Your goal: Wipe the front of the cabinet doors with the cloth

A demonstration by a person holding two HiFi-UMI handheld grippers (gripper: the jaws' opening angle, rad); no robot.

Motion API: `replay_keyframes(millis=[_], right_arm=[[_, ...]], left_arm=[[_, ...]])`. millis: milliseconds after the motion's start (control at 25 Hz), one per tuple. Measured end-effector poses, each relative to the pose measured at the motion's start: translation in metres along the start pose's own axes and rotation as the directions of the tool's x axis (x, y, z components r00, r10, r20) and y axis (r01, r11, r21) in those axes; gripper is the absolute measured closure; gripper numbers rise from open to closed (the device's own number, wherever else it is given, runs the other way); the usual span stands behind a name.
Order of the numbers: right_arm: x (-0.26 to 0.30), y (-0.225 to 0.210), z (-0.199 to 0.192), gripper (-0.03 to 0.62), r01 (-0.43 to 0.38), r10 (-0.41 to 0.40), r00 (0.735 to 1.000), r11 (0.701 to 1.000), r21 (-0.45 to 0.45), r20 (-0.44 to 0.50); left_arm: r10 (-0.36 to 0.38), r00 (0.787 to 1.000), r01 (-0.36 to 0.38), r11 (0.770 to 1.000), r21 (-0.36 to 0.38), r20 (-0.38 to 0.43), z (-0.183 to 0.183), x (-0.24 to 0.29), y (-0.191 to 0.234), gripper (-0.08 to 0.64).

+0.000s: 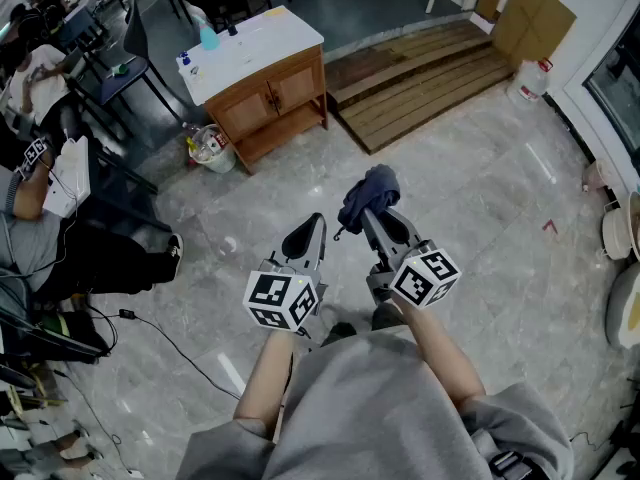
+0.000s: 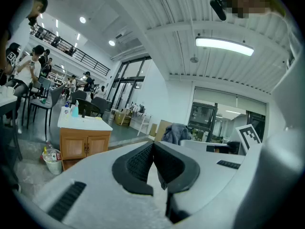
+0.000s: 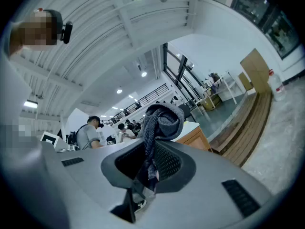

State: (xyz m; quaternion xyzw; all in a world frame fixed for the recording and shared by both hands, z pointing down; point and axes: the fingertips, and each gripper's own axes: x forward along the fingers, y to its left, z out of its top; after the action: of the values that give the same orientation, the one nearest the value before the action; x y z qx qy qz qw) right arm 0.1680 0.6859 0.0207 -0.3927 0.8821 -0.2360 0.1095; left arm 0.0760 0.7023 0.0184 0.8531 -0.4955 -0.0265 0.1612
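- At the bottom of the head view, closest of all, are the person's grey shirt (image 1: 370, 418) and two bare forearms reaching up-frame to the grippers.
- The left gripper (image 1: 314, 222) sits just left of centre, its marker cube (image 1: 283, 299) nearest the person. In the left gripper view its jaws (image 2: 152, 146) are pressed together with nothing between them.
- The right gripper (image 1: 371, 211) sits just right of centre, beside the left one but apart from it. It is clenched on the dark blue-grey cloth (image 1: 368, 190), which bunches up above the jaw tips.
- In the right gripper view the cloth (image 3: 160, 120) hangs down between the closed-in pads of the gripper (image 3: 147, 149) and bulges over their top.
- The wooden cabinet (image 1: 273, 96) stands in the upper left-centre of the head view, well apart from both grippers across the grey marbled floor (image 1: 480, 218). Its two doors (image 1: 281, 92) are shut under a white top (image 1: 250, 46).
- A blue bottle (image 1: 208, 37) stands on that top.
- A small bin (image 1: 209, 149) holding bottles stands just beside the cabinet's lower left corner.
- A wooden platform (image 1: 430, 76) lies to the cabinet's right, at the upper right.
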Motion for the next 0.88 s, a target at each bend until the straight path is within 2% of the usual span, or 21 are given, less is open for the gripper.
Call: replay_keyframes(millis=[240, 600, 880], right_arm=[[0.008, 0.008, -0.007, 0.537, 0.017, -0.019, 0.999, 0.996, -0.093, -0.028], [0.040, -0.015, -0.011, 0.537, 0.006, -0.012, 0.998, 0.994, -0.107, -0.058], [0.086, -0.058, -0.003, 0.535, -0.016, 0.008, 0.996, 0.995, -0.094, -0.084]], left_arm=[[0.006, 1.000, -0.006, 1.000, -0.028, -0.006, -0.005, -0.001, 0.010, 0.551], [0.031, 0.998, -0.034, 0.998, -0.058, -0.048, -0.018, 0.025, 0.038, 0.551], [0.045, 0.996, -0.049, 0.998, -0.048, -0.079, -0.013, 0.083, 0.063, 0.551]])
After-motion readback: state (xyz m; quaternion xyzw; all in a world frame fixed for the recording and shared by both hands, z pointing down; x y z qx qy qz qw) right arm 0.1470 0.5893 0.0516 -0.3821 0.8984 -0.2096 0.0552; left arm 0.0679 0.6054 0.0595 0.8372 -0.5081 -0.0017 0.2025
